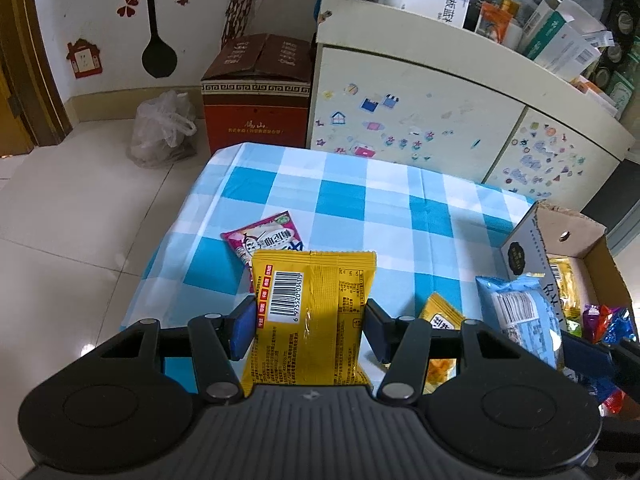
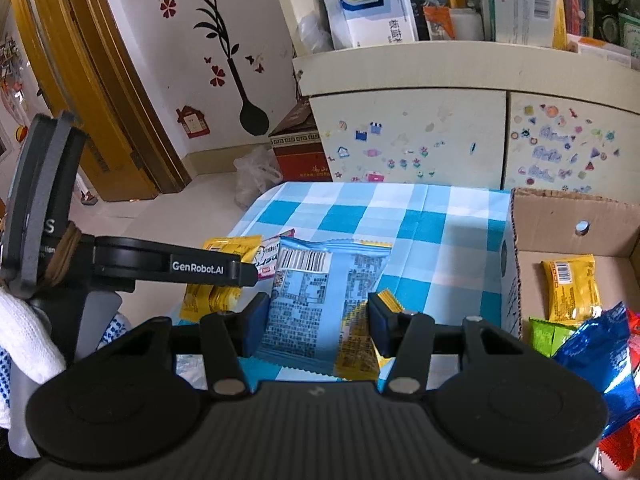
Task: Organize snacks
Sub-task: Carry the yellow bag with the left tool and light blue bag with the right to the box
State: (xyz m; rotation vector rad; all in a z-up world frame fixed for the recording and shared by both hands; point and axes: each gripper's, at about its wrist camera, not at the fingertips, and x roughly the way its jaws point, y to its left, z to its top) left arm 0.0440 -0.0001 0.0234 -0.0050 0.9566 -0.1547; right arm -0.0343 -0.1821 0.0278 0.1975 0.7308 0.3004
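Note:
My left gripper (image 1: 310, 326) is shut on a yellow snack packet (image 1: 314, 312), barcode side up, held above the blue-checked table (image 1: 360, 200). My right gripper (image 2: 316, 322) is shut on a light blue snack packet (image 2: 320, 300), also seen in the left wrist view (image 1: 520, 320). A pink packet (image 1: 268, 240) lies on the cloth beyond the yellow one. Another small yellow packet (image 1: 442, 314) lies between the grippers. A cardboard box (image 2: 568, 216) at the right holds a yellow packet (image 2: 572, 286), a green one (image 2: 546, 334) and blue and red wrappers (image 2: 600, 360).
A cream cabinet (image 1: 420, 92) with stickers stands behind the table, its top piled with boxes. A red-brown carton (image 1: 256, 100) and a plastic bag (image 1: 164, 128) sit on the floor to the left. The left gripper's body (image 2: 160, 268) crosses the right wrist view.

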